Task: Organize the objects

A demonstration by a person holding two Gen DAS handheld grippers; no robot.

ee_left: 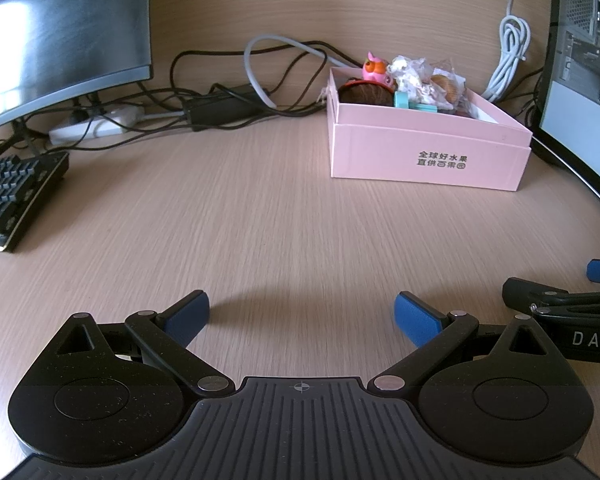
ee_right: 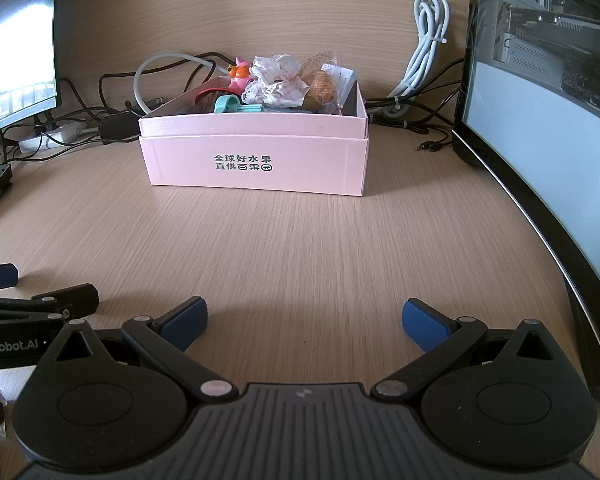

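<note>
Left hand-held gripper [ee_left: 301, 318] and right hand-held gripper [ee_right: 303, 320] spread wide, empty, over wood-grain table [ee_right: 300, 240]; pink rectangular cardboard box [ee_right: 256, 152] with black print, heaped with small toys and wrappers.

Each gripper [ee_left: 302, 318] [ee_right: 304, 322] is matte black with blue finger pads [ee_left: 415, 320], silver pivot screws and a ribbed grey base.

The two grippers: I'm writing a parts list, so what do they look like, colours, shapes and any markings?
The left gripper and right gripper match: matte black linkage arms with silver pivot pins, round black discs either side of a ribbed grey body, and blue rubber finger pads. White lettering runs along their sides, partly cut off.
</note>
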